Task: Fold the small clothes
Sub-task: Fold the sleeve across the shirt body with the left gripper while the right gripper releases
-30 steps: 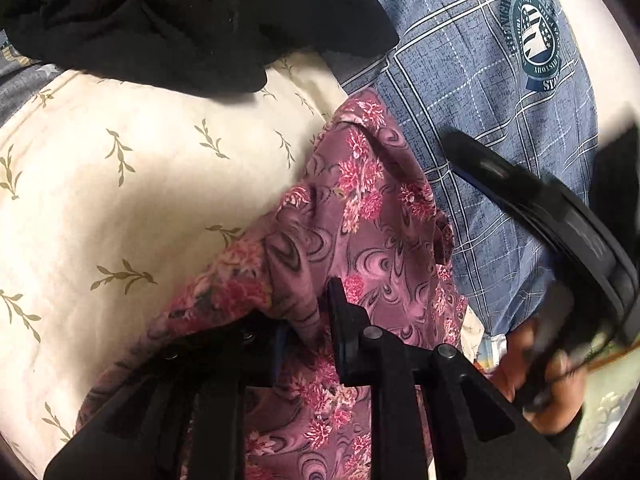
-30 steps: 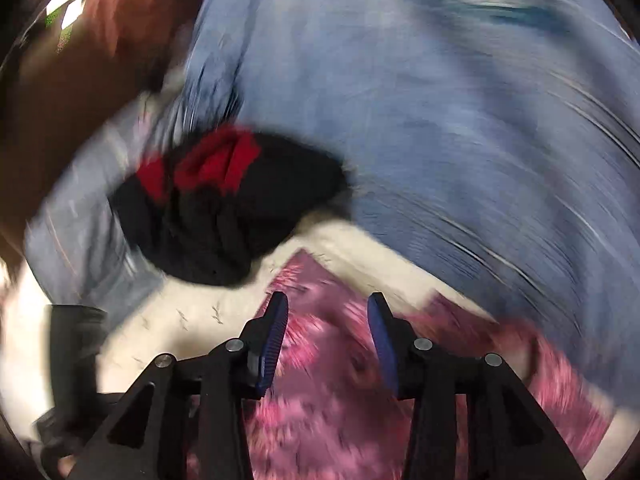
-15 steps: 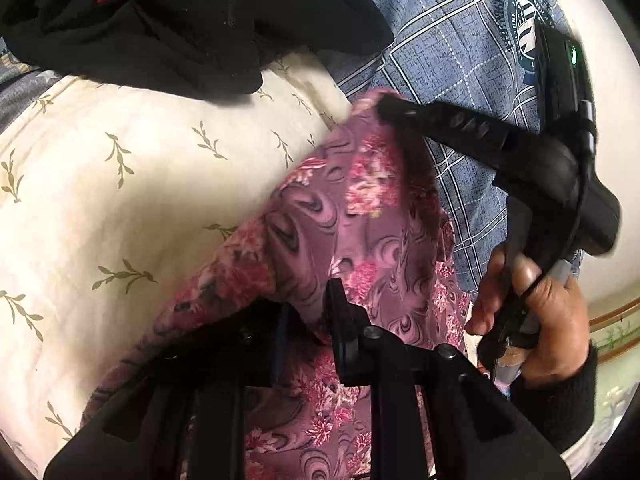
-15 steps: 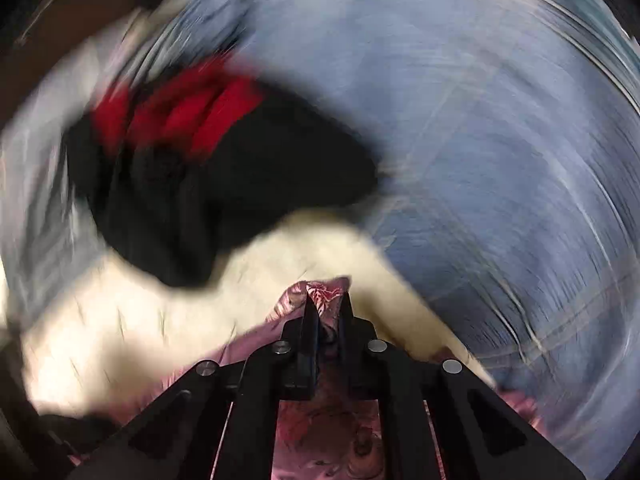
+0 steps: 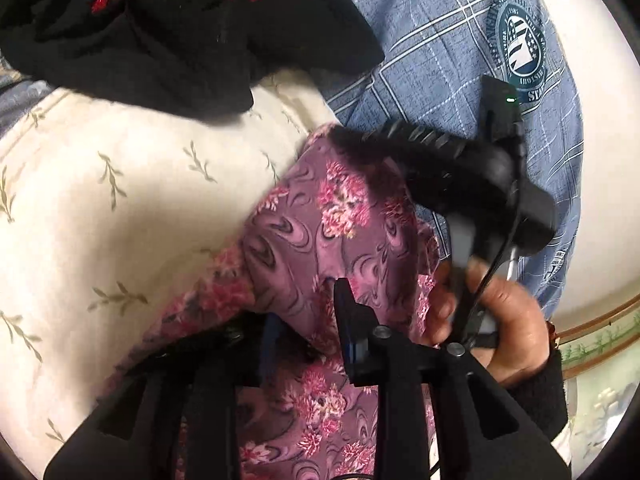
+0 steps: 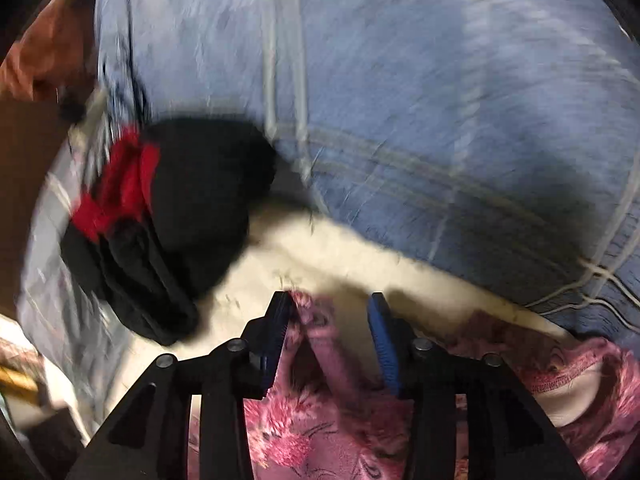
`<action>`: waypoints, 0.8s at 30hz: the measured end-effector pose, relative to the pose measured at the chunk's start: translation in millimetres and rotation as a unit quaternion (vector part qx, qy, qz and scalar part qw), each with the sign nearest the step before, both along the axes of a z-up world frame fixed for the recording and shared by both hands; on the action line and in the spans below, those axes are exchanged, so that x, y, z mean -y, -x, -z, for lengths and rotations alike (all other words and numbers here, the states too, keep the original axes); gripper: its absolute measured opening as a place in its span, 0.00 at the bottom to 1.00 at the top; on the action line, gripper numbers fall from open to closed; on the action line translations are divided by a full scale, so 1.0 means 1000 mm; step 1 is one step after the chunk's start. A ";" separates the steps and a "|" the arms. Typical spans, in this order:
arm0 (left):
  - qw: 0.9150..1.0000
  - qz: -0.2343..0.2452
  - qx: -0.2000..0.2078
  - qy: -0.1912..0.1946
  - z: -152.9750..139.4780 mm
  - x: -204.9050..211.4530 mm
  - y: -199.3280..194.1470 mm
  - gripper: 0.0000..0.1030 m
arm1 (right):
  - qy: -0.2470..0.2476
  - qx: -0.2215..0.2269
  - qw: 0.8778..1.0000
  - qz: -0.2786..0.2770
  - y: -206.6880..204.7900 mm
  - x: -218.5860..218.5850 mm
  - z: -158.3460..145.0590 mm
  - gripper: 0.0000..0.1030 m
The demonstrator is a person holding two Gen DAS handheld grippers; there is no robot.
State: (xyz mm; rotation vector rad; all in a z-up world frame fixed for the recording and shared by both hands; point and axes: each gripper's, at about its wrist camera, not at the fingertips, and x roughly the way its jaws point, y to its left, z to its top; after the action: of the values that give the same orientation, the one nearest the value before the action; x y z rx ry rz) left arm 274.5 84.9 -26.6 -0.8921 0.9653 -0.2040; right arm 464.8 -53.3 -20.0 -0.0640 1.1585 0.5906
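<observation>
A purple floral garment point(image 5: 332, 216) lies on a cream leaf-print bedsheet point(image 5: 100, 200). My left gripper point(image 5: 308, 328) pinches a raised fold of it near the bottom of the left wrist view, its jaws closing on the cloth. A hand point(image 5: 508, 320) holds the right gripper over the garment's far corner. In the blurred right wrist view, my right gripper point(image 6: 330, 328) has its jaws opening. The garment's point(image 6: 320, 420) corner sits loose between the blue pads point(image 6: 382, 344), which stand apart from it.
A black and red garment point(image 5: 180, 28) is heaped at the far left of the sheet, also visible as a dark heap point(image 6: 200, 200) left of the right gripper. A blue checked cloth with a round crest point(image 5: 440, 40) lies beyond, and fills the upper right wrist view as blue fabric point(image 6: 400, 100).
The right gripper swung in over the garment's far corner, was shut on it half a second ago, and now has sunk with its jaws apart. The left gripper has kept its hold.
</observation>
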 end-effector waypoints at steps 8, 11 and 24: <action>0.997 -0.033 0.015 -0.070 -0.020 -0.002 0.023 0.02 | -0.139 0.022 0.990 0.030 0.016 0.025 -0.042 0.08; 0.997 -0.037 -0.029 -0.057 -0.001 -0.007 0.021 0.02 | -0.001 0.034 0.997 0.076 0.006 0.032 -0.007 0.15; 0.993 -0.042 -0.030 -0.108 -0.002 0.003 0.016 0.03 | 0.021 0.060 0.997 0.046 0.045 0.051 0.019 0.12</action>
State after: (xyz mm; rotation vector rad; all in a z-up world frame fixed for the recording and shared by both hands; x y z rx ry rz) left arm 258.5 82.3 -24.5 -0.7411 0.9828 0.0002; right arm 419.5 -104.1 -38.6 -0.0799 1.0518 0.4741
